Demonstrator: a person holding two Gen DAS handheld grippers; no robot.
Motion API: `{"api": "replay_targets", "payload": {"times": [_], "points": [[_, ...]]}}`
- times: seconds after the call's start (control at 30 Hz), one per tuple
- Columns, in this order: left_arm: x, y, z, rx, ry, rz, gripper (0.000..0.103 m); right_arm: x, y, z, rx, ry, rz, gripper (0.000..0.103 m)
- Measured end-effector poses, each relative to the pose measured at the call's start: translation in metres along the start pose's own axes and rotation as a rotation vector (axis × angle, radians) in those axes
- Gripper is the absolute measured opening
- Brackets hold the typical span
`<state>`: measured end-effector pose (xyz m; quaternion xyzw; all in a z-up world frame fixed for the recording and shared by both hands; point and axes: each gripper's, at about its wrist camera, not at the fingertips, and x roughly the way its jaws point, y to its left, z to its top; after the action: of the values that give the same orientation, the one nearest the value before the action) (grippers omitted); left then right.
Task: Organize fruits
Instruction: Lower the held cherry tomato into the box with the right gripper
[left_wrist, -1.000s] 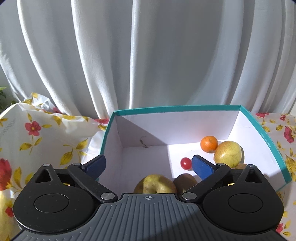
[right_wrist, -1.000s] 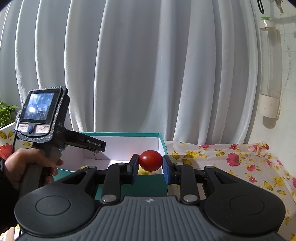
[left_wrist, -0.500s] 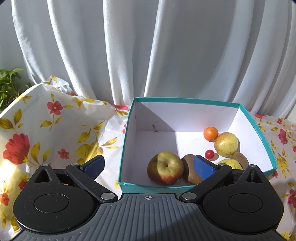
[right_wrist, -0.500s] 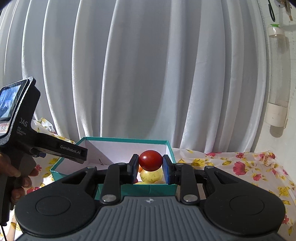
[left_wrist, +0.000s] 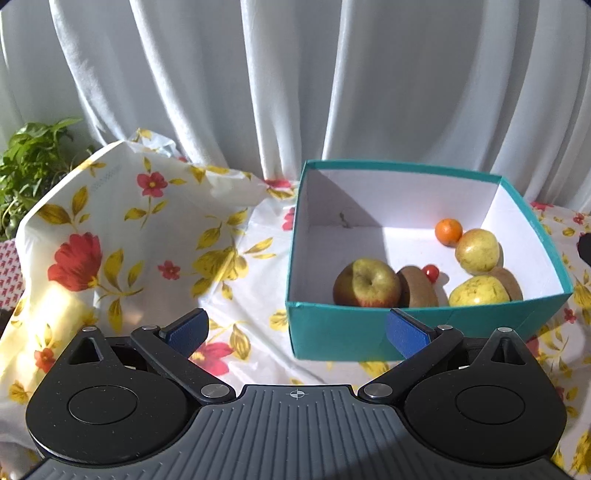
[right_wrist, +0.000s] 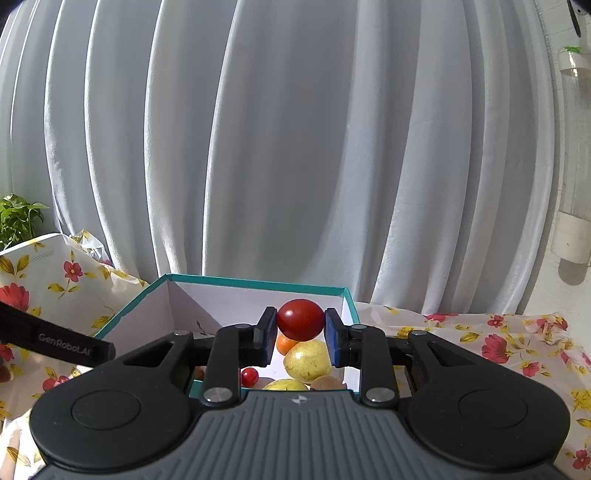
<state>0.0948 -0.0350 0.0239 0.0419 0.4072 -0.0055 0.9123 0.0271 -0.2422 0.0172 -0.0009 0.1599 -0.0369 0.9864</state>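
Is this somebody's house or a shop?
Probably a home: a table under a flowery tablecloth, white curtains hanging behind it, a leafy houseplant at the side, and a teal box with fruit in it.

A white pleated curtain (left_wrist: 295, 81) hangs behind the worktop, which carries a floral cloth (left_wrist: 236, 280) (red flowers, yellow leaves). A green plant (left_wrist: 29, 158) stands at far left.
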Motion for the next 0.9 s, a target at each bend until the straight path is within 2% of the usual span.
{"api": "replay_targets", "payload": {"times": [0.07, 0.13, 0.27, 0.37, 0.5, 0.83, 0.9], "points": [[0.0, 0.001, -0.008, 0.022, 0.017, 0.011, 0.103, 0.007, -0.002, -0.003, -0.002, 0.015, 0.004, 0.027], [-0.004, 0.004, -0.017, 0.024, -0.007, 0.015, 0.103, 0.017, -0.003, -0.005, -0.003, 0.032, 0.002, 0.027], [-0.01, 0.014, -0.029, -0.026, -0.009, -0.027, 0.103, 0.037, -0.007, -0.011, 0.005, 0.078, 0.016, 0.027], [-0.01, 0.02, -0.033, -0.055, -0.01, -0.031, 0.103, 0.049, -0.005, -0.017, -0.002, 0.105, 0.025, 0.027], [-0.018, 0.02, -0.041, -0.044, -0.054, -0.009, 0.103, 0.063, -0.006, -0.024, 0.003, 0.139, 0.027, 0.027], [-0.031, 0.02, -0.049, -0.027, -0.082, 0.004, 0.103, 0.084, -0.009, -0.033, 0.007, 0.207, 0.042, 0.027], [-0.033, 0.02, -0.051, -0.025, -0.088, -0.014, 0.103, 0.086, -0.009, -0.034, 0.01, 0.212, 0.04, 0.027]]}}
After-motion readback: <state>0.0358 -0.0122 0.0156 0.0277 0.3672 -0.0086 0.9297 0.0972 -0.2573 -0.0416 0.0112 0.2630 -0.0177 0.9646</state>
